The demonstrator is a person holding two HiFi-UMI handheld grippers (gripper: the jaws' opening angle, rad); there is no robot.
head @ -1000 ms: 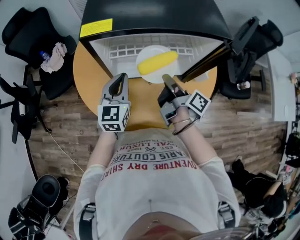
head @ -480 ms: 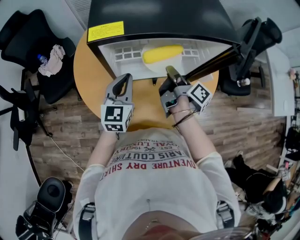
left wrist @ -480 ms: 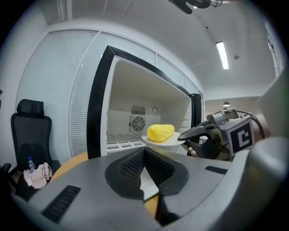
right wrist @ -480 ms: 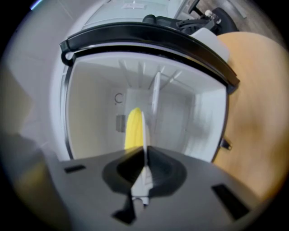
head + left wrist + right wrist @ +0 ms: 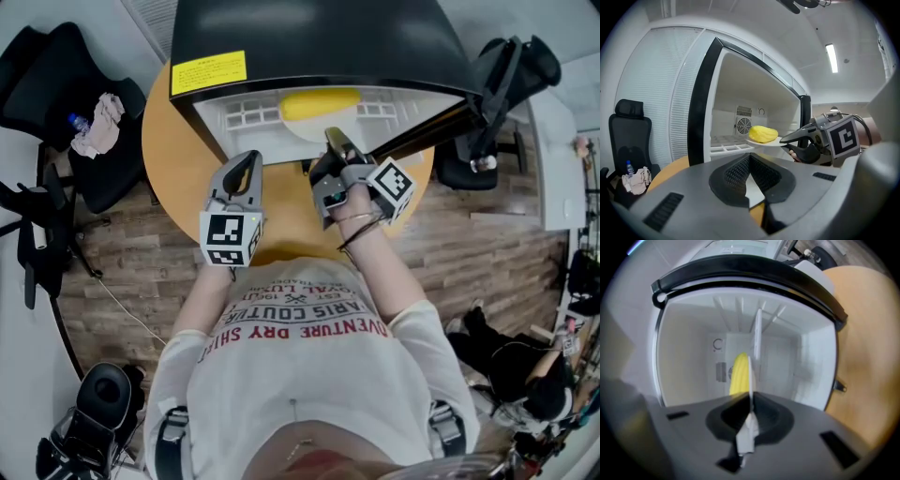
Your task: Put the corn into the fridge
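A yellow corn cob [image 5: 319, 101] lies on a white plate [image 5: 314, 127] at the mouth of the open small fridge [image 5: 309, 37]. My right gripper [image 5: 336, 142] is shut on the plate's near rim and holds it level just inside the opening. In the right gripper view the plate [image 5: 751, 366] runs edge-on between the jaws, with the corn [image 5: 738, 373] on its left side. From the left gripper view the corn [image 5: 761, 133] sits over the wire shelf. My left gripper [image 5: 246, 161] hovers over the round wooden table [image 5: 178, 178], shut and empty.
The fridge door [image 5: 422, 127] stands open at the right. A black chair [image 5: 56, 75] at the left holds a cloth and a bottle [image 5: 94, 122]. Another black chair [image 5: 506, 84] is at the right. Wood floor surrounds the table.
My right gripper has carried the plate and corn forward from over the table edge into the fridge opening. The left gripper has stayed almost still.
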